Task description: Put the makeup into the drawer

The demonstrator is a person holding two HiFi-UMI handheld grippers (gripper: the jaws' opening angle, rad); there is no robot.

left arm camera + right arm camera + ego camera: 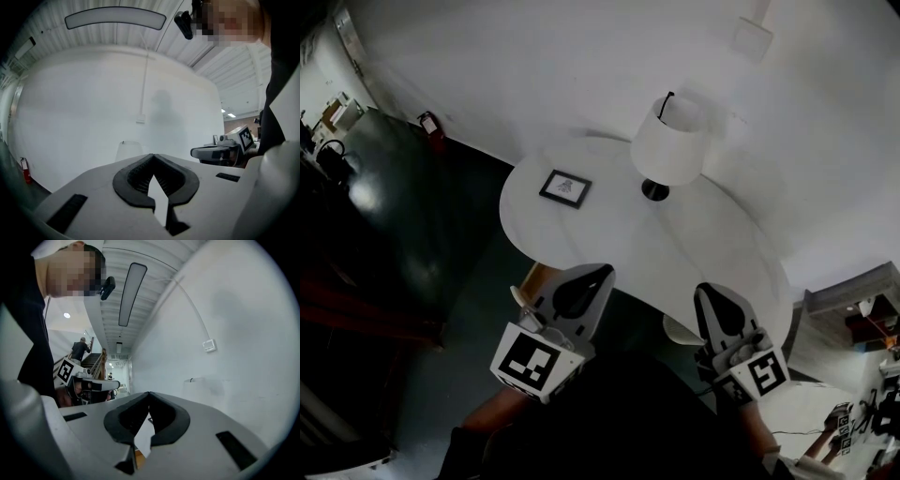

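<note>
No makeup and no drawer shows in any view. In the head view my left gripper (602,270) hangs over the near edge of a round white table (609,239), pointing level at it. Its jaws are shut with nothing between them. My right gripper (703,289) is held beside it at the table's near right edge, also shut and empty. In the left gripper view the left gripper (153,155) has its tips touching, with the right gripper (220,151) off to the side. The right gripper view shows the same for the right gripper (148,393), with the left gripper (89,383) beside it.
A white table lamp (668,141) and a small framed picture (564,188) stand on the table. A plain white wall rises behind it. A red fire extinguisher (431,127) stands on the dark floor at the left. A person (79,350) stands on distant stairs.
</note>
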